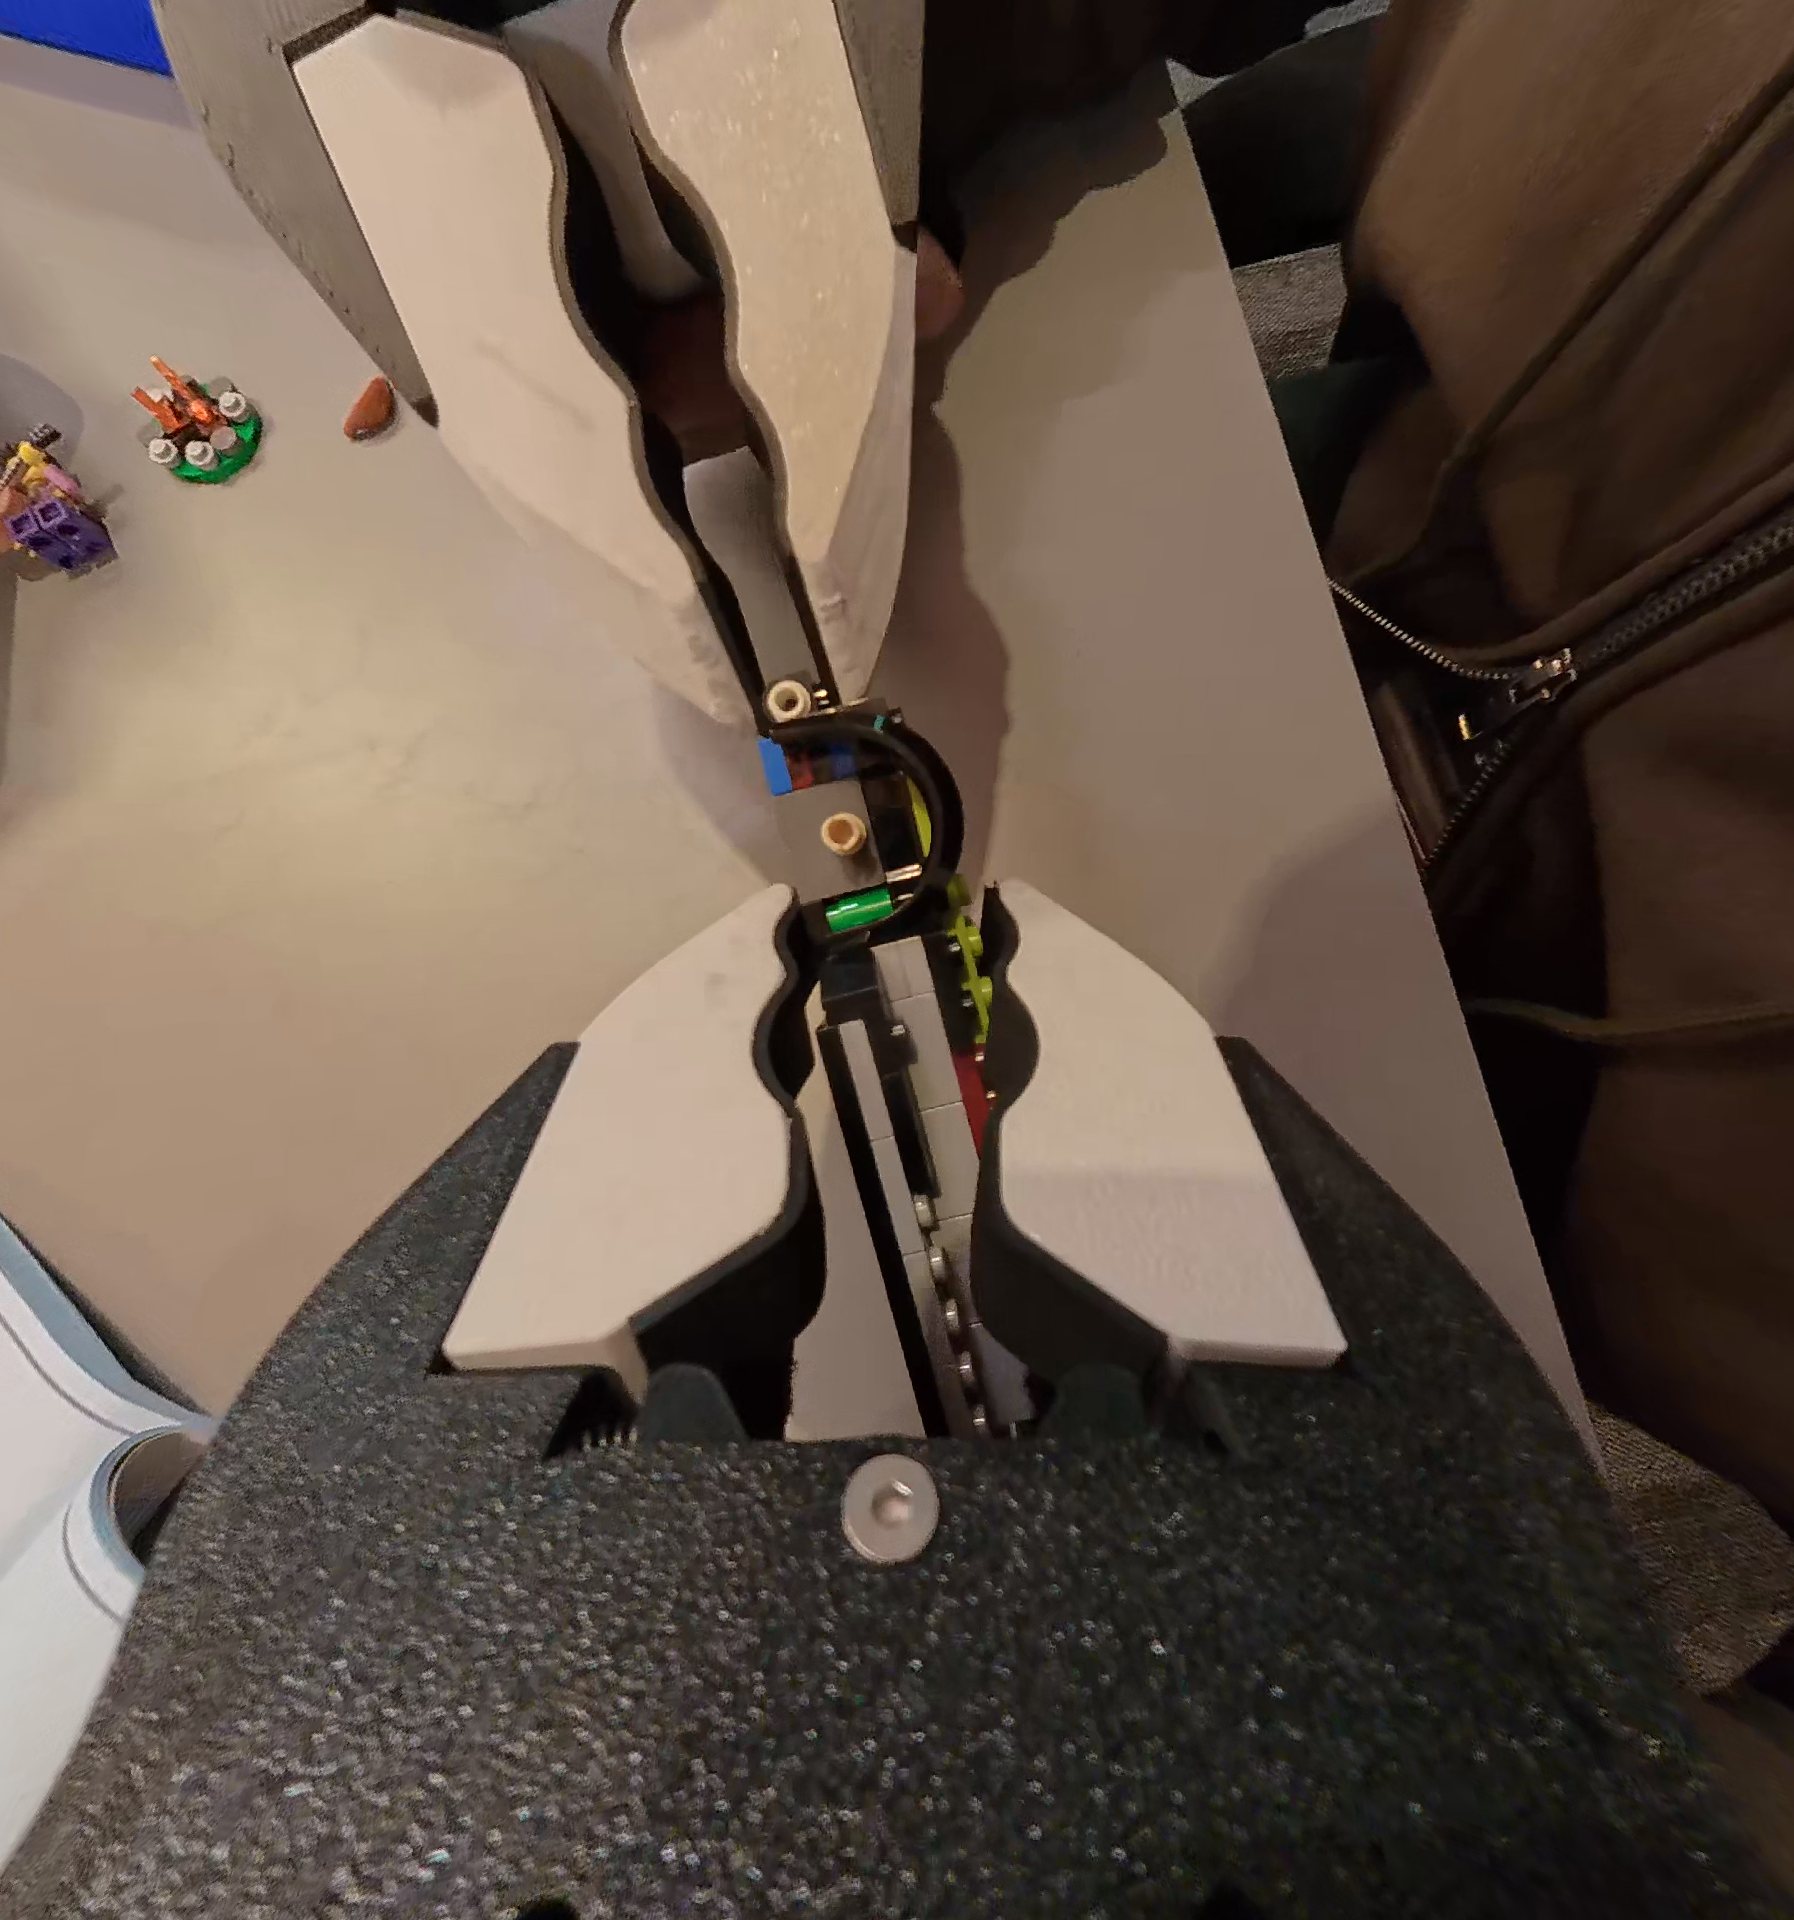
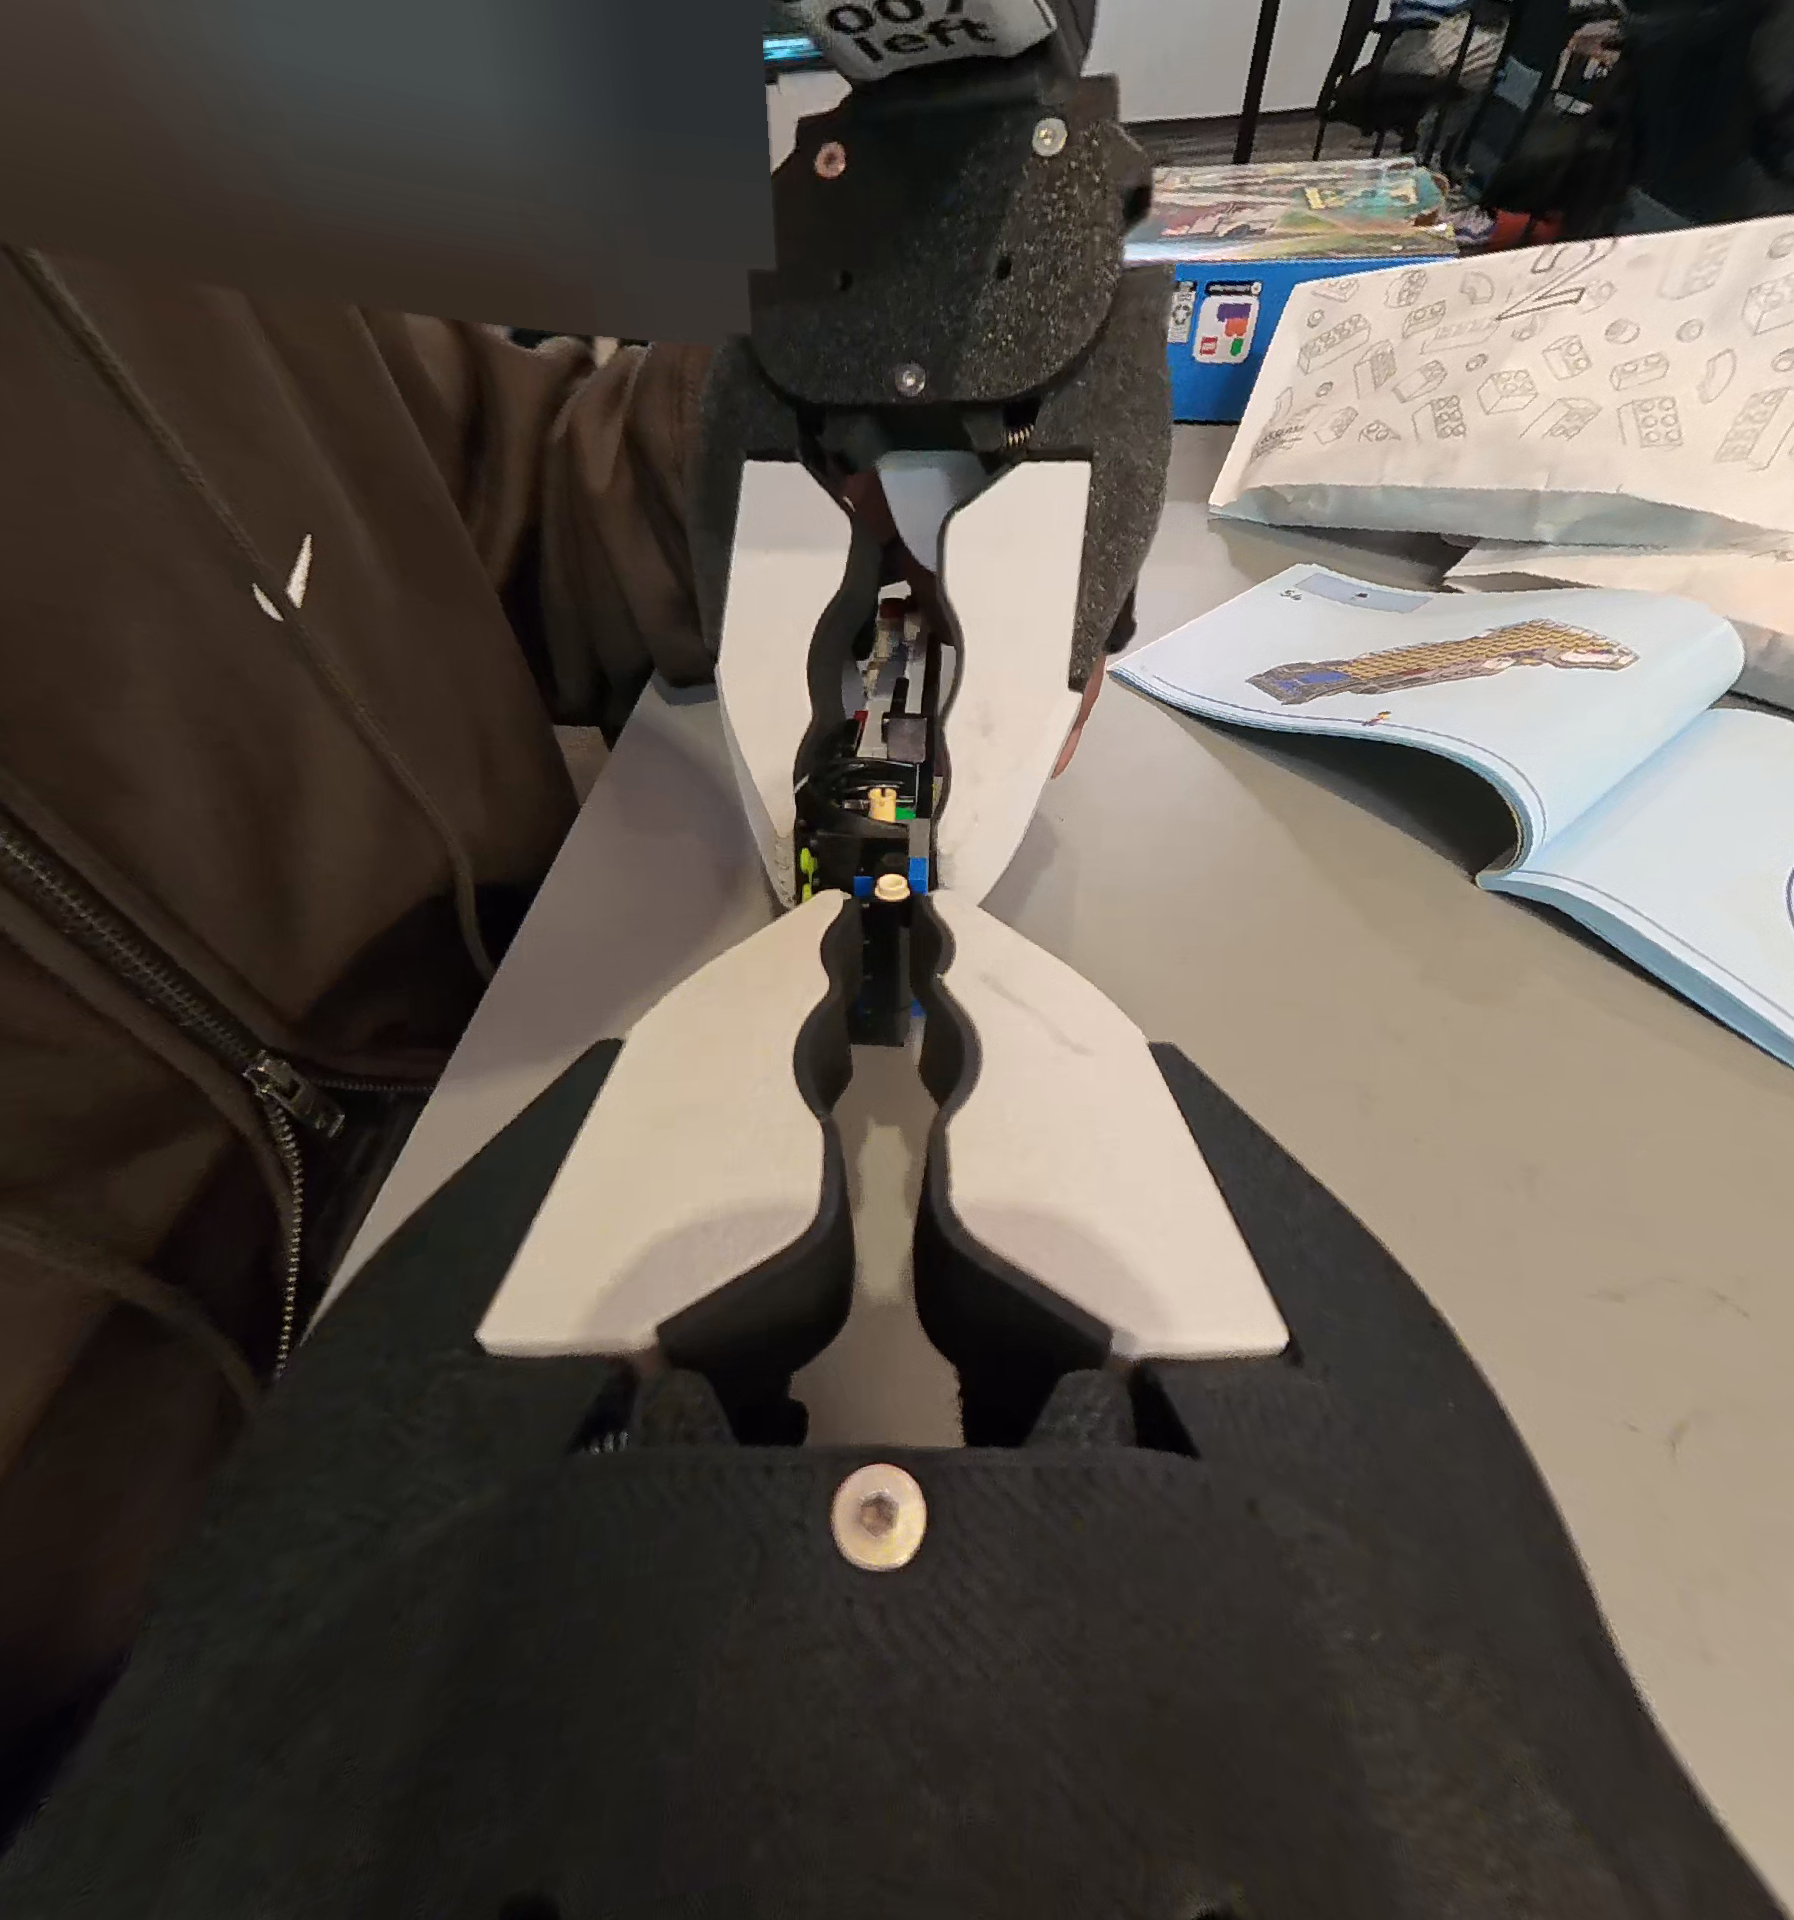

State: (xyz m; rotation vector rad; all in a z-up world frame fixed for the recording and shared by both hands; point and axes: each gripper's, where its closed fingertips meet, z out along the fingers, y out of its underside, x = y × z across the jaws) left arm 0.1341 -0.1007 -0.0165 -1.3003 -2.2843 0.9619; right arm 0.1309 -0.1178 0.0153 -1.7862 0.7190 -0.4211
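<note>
My left gripper (image 1: 893,904) is shut on a long brick build (image 1: 903,1039) of grey, black, lime and dark red pieces. The build's end sticks out past the fingertips, with a black arch (image 1: 940,800), a green cylinder and a blue piece. My right gripper (image 2: 885,904) faces it and is shut on a narrow black piece (image 2: 877,977) with a tan stud at its tip. That piece touches the build's end. The right gripper (image 1: 799,696) comes in from the top of the left wrist view. The left gripper (image 2: 872,842) and the build (image 2: 893,717) show in the right wrist view. Both are held above the grey table (image 1: 353,779).
A green round plate with orange pieces (image 1: 197,426), a purple build (image 1: 41,520) and a brown piece (image 1: 368,408) lie on the table. An open instruction booklet (image 2: 1495,727), a printed paper bag (image 2: 1547,384) and a blue box (image 2: 1215,332) lie to the right. A person in a brown zip jacket (image 2: 197,727) stands at the table's edge. Only a small space, under 4 cm, lies between the two pairs of fingers.
</note>
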